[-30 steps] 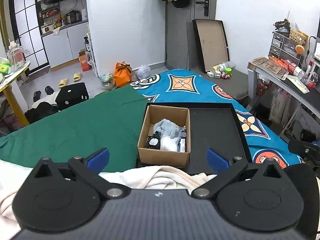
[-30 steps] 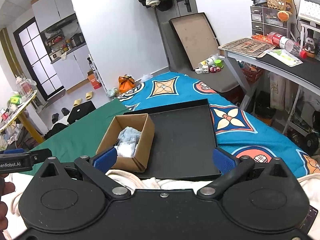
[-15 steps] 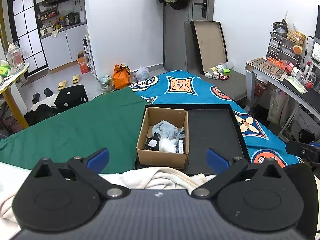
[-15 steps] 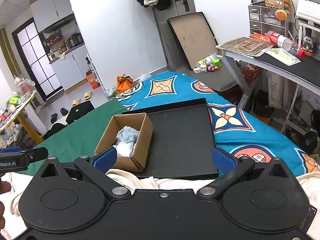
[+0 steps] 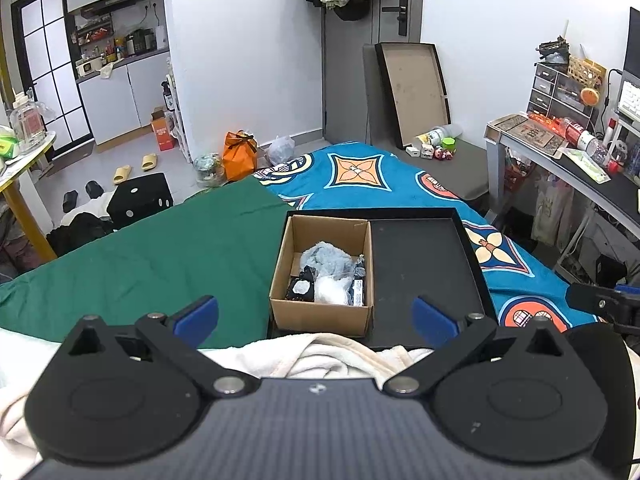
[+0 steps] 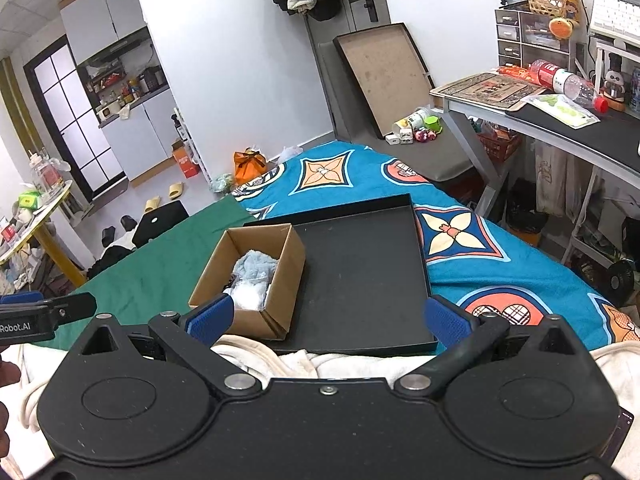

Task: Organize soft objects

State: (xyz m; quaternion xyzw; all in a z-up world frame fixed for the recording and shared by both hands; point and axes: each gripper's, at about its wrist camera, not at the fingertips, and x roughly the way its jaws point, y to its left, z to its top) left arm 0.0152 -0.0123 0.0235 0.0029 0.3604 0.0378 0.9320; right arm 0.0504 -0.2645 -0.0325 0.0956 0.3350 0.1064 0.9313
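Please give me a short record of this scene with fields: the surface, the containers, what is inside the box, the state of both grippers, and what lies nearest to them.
surface: bed with a green sheet and a blue patterned cover
containers: cardboard box standing in the left part of a black tray
box contents: light blue fluffy item, white soft item in clear wrap, small dark packets, not identifiable
tray, right part: bare
left gripper: fingers wide apart, holding nothing
right gripper: fingers wide apart, holding nothing
nearest: cream fabric, bunched just below both grippers
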